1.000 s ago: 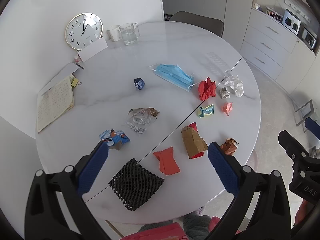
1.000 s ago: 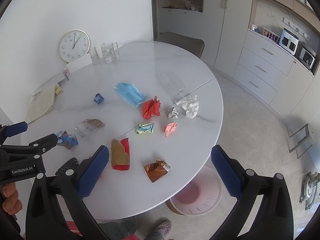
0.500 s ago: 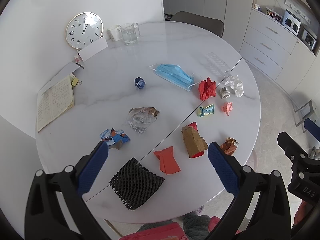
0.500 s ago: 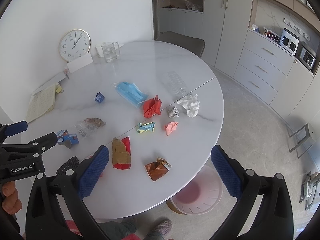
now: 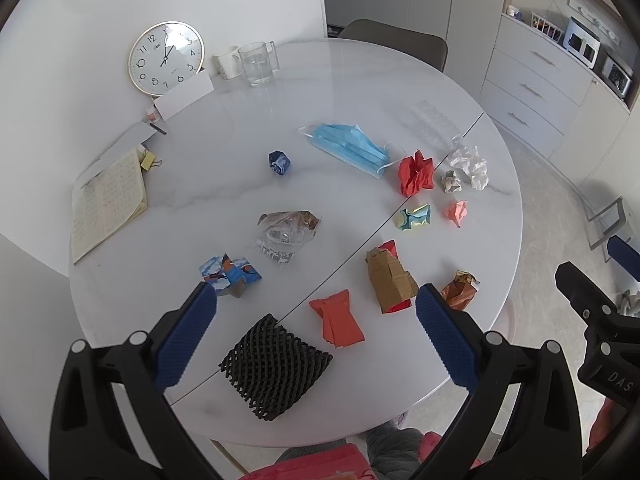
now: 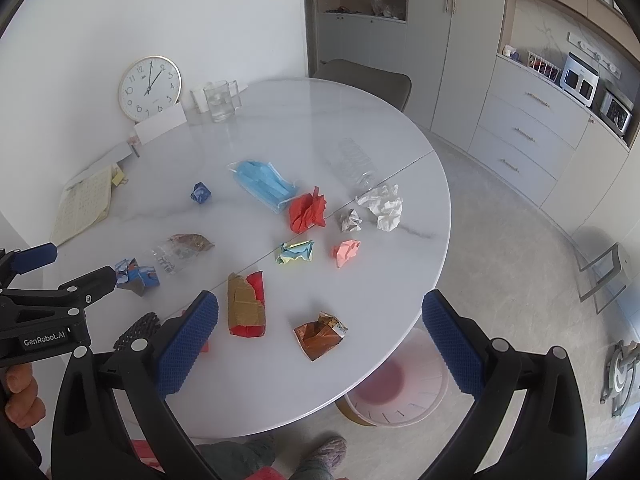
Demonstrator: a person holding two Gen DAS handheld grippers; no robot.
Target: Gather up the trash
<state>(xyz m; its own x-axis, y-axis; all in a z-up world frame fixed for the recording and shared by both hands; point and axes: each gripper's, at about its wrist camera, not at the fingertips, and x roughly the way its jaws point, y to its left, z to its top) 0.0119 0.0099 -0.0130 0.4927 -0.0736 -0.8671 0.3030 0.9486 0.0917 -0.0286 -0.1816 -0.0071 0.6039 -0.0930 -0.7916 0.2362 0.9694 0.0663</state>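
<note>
Blue-padded, the left gripper (image 5: 316, 312) and right gripper (image 6: 320, 320) hang spread wide, holding nothing, above the littered table (image 5: 240, 200).

Take the face mask (image 5: 347, 146) on your table (image 5: 240, 112) as the landmark. Left of it lies a small wad (image 5: 279, 162); right of it, a crumpled sheet (image 5: 416, 172). Nearer you than the mask lie a plastic wrapper (image 5: 286, 232), a mesh sleeve (image 5: 276, 366) and a folded packet (image 5: 390, 276). Behind the mask stands a glass (image 5: 256, 63), with a clock (image 5: 166, 58) to its left. A bin (image 6: 396, 384) stands on the floor under the table's edge, nearer you than the mask and to its right.
</note>
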